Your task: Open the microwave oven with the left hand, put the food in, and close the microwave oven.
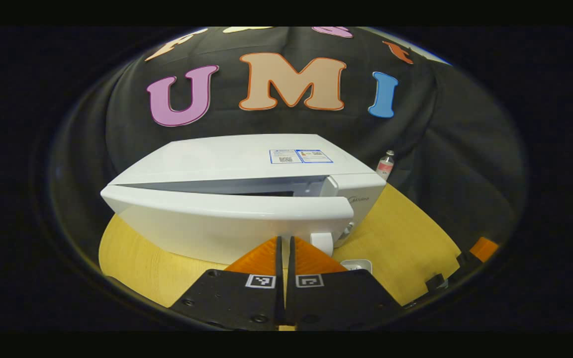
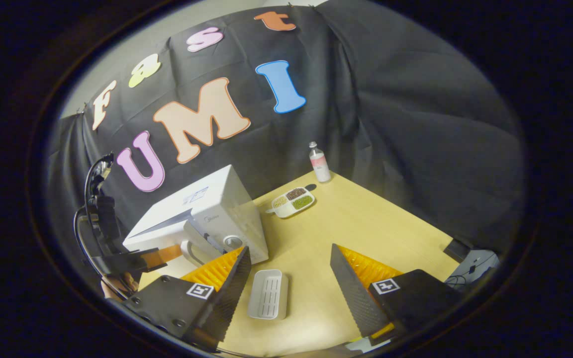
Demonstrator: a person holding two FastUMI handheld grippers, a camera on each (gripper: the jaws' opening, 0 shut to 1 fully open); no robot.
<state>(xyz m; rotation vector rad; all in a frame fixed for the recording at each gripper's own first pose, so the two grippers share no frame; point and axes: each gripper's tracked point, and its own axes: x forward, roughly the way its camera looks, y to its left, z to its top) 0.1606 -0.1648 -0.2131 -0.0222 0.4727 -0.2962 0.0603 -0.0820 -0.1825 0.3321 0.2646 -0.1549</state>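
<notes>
Door-opening step in hand: microwave oven point(image 1: 237, 199) on bench point(image 1: 406, 233), door ajar, left gripper point(image 1: 285, 258) fingers closed, apparently empty, at the door; right gripper point(image 2: 291, 271) fingers wide, empty; food tray point(image 2: 294, 201) beside oven; next, swing door wider.

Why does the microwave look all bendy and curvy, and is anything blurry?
Left gripper view: the fisheye lens bows the near microwave and the table edge. Right gripper view: the microwave sits farther off, looks straighter; the bottle stays sharp.
</notes>
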